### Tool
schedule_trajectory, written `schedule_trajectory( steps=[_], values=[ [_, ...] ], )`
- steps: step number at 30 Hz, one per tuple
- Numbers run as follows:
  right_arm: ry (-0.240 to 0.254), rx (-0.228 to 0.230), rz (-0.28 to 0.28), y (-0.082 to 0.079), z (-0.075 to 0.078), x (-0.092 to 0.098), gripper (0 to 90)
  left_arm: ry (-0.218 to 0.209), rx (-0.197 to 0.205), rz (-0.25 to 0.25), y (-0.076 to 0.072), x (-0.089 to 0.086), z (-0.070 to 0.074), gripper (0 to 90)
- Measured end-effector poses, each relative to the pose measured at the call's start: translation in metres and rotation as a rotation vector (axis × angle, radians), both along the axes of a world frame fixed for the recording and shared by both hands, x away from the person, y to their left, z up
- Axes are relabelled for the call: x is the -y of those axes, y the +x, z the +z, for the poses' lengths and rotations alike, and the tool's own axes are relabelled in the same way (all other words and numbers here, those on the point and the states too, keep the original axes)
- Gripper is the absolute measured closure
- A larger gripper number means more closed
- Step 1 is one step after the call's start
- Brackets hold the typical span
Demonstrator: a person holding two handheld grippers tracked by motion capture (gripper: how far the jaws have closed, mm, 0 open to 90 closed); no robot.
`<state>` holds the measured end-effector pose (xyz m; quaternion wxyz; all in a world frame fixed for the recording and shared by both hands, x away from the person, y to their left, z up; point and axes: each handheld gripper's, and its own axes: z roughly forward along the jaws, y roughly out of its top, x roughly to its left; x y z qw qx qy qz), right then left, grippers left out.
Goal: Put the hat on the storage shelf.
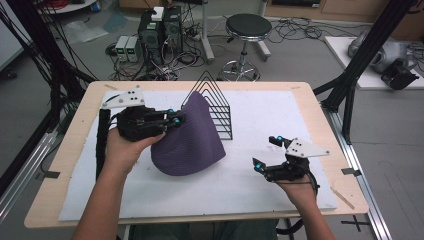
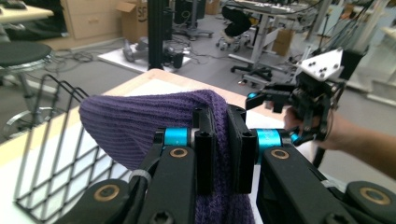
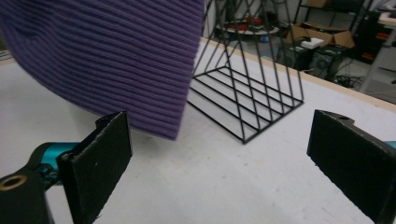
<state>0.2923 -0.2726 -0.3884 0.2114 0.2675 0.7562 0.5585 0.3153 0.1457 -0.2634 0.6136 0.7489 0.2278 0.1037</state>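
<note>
Purple knit hat (image 1: 192,137) hangs in the middle of the white table mat (image 1: 260,185), its upper edge clamped between the closed jaws of the left gripper (image 1: 172,120) and its far side leaning against the black wire rack (image 1: 215,107). The right gripper (image 1: 267,152), jaws wide apart and empty, sits to the right and nearer, with the hat's loose lower edge lying to its left and slightly farther, likely its next target. No readable labels appear on the hat or rack.
</note>
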Motion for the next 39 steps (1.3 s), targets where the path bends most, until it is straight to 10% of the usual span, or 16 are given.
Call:
schedule_trajectory(
  steps=[23,32,39],
  values=[
    [-0.105,0.074,0.196,-0.014,-0.012,-0.088,2.4,-0.025,-0.013,-0.012,0.005,0.015,0.01,82.6],
    [-0.1,0.066,0.146,-0.005,-0.02,-0.113,2.4,-0.035,-0.009,-0.039,0.003,0.03,0.011,82.6],
    [-0.192,0.127,0.084,-0.013,-0.034,-0.137,2.7,-0.047,-0.006,-0.043,0.0,0.037,0.013,82.6]
  ],
)
